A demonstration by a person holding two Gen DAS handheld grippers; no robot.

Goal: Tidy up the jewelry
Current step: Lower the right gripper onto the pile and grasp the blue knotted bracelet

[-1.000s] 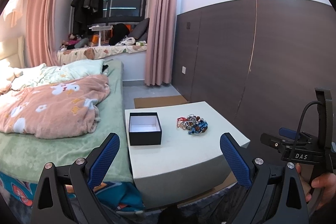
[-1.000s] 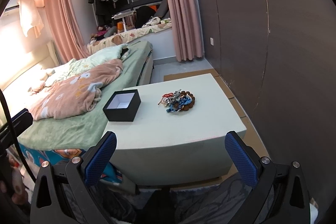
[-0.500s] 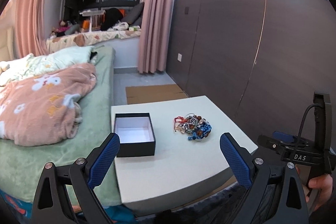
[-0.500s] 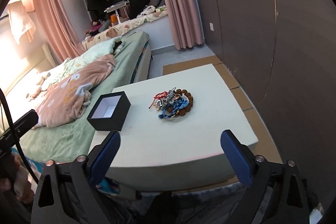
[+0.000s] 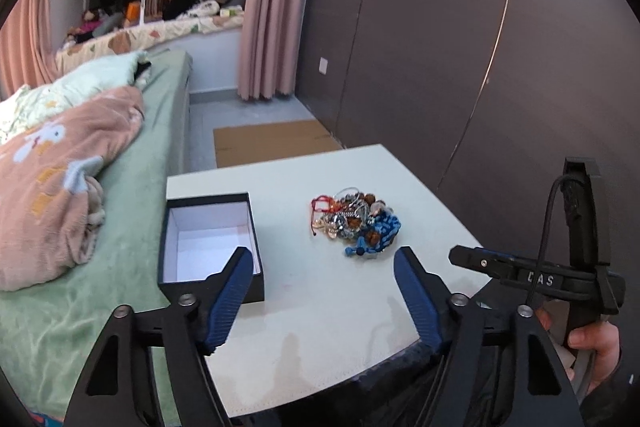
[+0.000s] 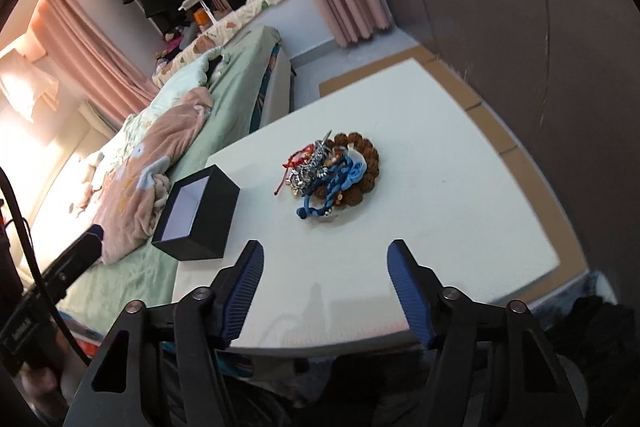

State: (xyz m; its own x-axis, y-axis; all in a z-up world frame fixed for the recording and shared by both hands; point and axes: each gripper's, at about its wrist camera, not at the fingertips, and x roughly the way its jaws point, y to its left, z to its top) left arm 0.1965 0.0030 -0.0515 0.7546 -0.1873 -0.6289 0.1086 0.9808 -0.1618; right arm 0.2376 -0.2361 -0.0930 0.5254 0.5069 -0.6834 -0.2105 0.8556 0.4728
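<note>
Bedroom surroundings frame a pale worktop (image 5: 320, 307) that stands beside a bed (image 5: 132, 195) with a green sheet and a rumpled pink blanket (image 5: 52, 179); pink curtains (image 5: 272, 7) hang at the far window and dark wall panels (image 5: 460, 47) run along the right side.

On the worktop sits an open black box (image 5: 208, 239) with a white lining, nothing visible inside it. In the left wrist view it lies just ahead of the left jaw finger, whose blue pad (image 5: 232, 291) overlaps the box's near right corner in the picture; whether they touch I cannot tell. A tangled jewelry pile (image 5: 356, 223) lies ahead of the jaws and slightly toward the right finger, well apart from the box: red cord, silvery bits, amber beads and a blue braided bracelet, with a ring of brown beads seen more clearly from the other camera.

The left gripper (image 5: 324, 291) has its jaws spread wide and holds nothing. The right gripper (image 6: 324, 287) is likewise spread and bare, hovering over the near edge of the worktop, with the jewelry pile (image 6: 332, 175) straight ahead between the finger lines and the box (image 6: 200, 215) ahead beyond its left finger.

The right gripper's body also shows at the right edge of the left view, gripped by a hand (image 5: 592, 347).
</note>
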